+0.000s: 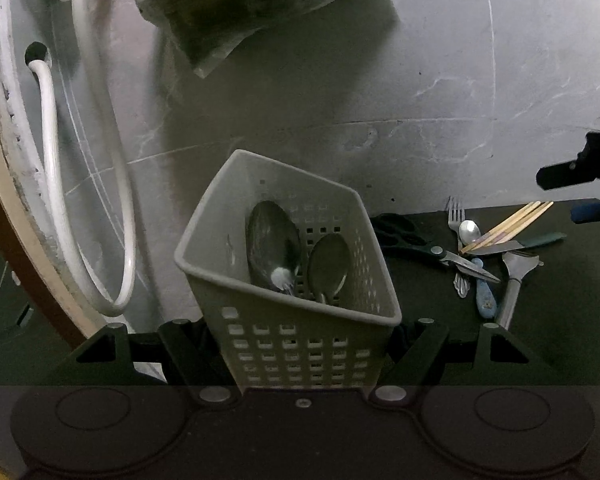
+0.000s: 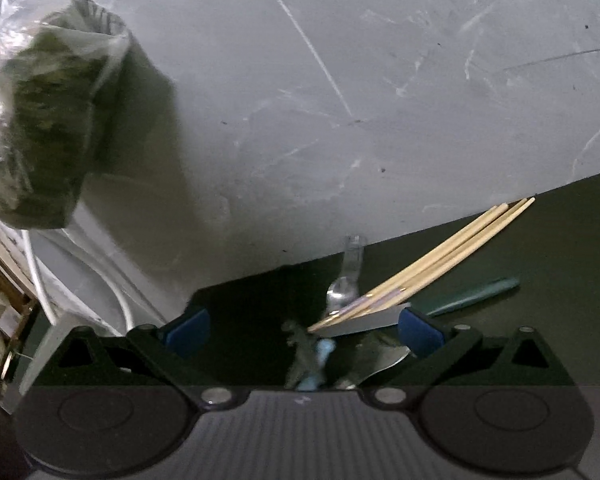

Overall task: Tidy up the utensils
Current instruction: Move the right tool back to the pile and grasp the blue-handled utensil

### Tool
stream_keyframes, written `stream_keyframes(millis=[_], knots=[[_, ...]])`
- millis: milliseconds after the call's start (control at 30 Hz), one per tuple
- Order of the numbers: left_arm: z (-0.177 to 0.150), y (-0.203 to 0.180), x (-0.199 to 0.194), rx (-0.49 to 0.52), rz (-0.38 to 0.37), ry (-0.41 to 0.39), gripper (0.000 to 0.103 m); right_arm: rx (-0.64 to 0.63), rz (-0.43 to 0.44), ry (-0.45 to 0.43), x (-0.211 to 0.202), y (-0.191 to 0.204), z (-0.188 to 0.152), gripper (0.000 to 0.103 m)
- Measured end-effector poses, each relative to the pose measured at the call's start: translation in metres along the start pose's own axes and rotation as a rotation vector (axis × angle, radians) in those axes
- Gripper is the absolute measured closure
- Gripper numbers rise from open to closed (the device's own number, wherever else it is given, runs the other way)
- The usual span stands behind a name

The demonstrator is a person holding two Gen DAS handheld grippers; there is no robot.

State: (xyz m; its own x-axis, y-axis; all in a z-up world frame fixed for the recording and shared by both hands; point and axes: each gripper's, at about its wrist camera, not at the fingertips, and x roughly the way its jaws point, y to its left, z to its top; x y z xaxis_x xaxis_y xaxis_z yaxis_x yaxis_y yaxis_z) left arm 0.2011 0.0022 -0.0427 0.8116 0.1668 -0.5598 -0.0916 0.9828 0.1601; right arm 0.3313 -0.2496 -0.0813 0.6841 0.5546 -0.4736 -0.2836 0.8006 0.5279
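Observation:
My left gripper (image 1: 304, 356) is shut on a grey perforated utensil basket (image 1: 300, 344), which tilts a little. Inside it lean a large spoon (image 1: 274, 244) and a smaller spoon (image 1: 328, 264). To the right, loose utensils lie in a pile on the dark counter (image 1: 560, 320): a fork (image 1: 456, 216), a small spoon (image 1: 469, 231), chopsticks (image 1: 508, 226), a green-handled knife (image 1: 516, 245), black scissors (image 1: 432, 250), a blue-handled piece (image 1: 485, 298) and a metal spatula (image 1: 514, 284). My right gripper (image 2: 304, 332) hangs open just over that pile, above the chopsticks (image 2: 432, 268) and knife (image 2: 364, 322), holding nothing.
A grey marbled wall stands right behind the counter. A clear plastic bag of green stuff (image 1: 236, 0) hangs on it above the basket. White hoses (image 1: 48, 160) loop down at the left beside a wooden frame edge.

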Motion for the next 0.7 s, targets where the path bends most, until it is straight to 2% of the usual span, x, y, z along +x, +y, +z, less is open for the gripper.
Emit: stream_keyframes(millis=[167, 467, 667, 700], knots=[[0.002, -0.012, 0.001, -0.029, 0.04, 0.008, 0.026, -0.068, 0.005, 0.035, 0.024, -0.014, 0.013, 0.0], [0.004, -0.02, 0.002, -0.061, 0.083, 0.012, 0.025, -0.302, 0.058, 0.102, 0.082, -0.023, 0.033, 0.002], [0.005, -0.02, 0.003, -0.071, 0.089, 0.007, 0.025, -0.42, 0.078, 0.162, 0.118, -0.02, 0.032, 0.018], [0.004, -0.02, 0.003, -0.072, 0.089, 0.006, 0.025, -0.428, 0.074, 0.172, 0.123, -0.02, 0.031, 0.023]])
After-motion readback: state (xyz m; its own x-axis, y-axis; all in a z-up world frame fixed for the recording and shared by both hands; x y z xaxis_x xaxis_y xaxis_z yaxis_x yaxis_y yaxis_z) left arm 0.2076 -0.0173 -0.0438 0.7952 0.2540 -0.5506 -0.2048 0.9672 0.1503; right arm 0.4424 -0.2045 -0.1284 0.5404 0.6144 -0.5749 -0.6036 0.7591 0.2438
